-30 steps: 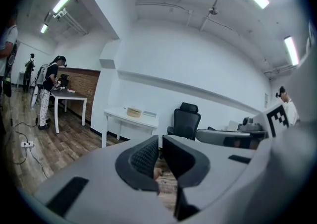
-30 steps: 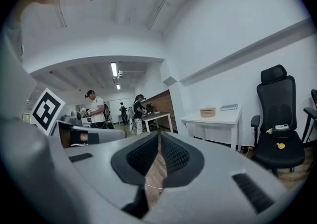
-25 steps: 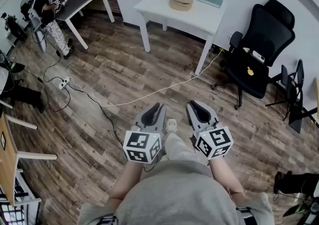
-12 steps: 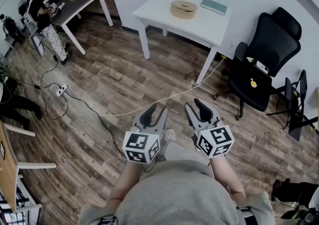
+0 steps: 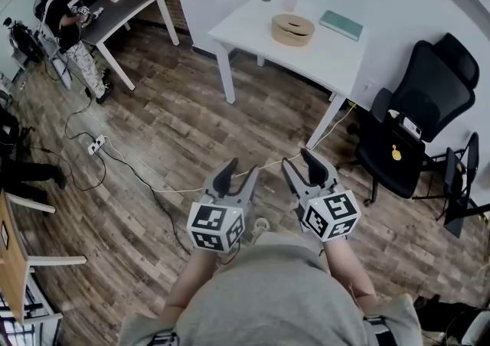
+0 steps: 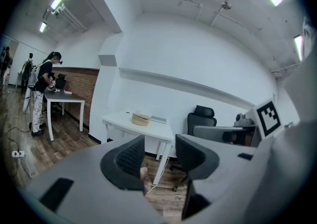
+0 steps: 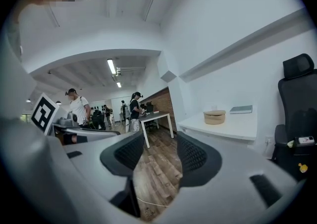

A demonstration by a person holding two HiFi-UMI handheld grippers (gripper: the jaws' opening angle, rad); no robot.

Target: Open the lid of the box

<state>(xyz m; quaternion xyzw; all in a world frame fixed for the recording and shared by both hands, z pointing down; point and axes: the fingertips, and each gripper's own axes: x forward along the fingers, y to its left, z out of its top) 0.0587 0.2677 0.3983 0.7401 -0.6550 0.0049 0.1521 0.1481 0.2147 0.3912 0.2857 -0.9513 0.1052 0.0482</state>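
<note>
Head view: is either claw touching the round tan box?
No, the round tan box sits on the white table, far from the left claw and right claw.

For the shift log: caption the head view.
Left gripper and right gripper, jaws just opened and empty, point toward a white table bearing a round tan wooden box.

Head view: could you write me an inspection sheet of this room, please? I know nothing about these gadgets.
Surface: white table on wood-plank floor, well ahead of the grippers.
Job's things: round tan wooden box on the table, lid apparently on.
Clutter: teal book beside the box.
Grippers: left gripper and right gripper open; jaws have just been opening, nothing between them.
Cables: white cable across the floor; white power strip with black leads.
Surroundings: black office chair; person at dark desk.
</note>
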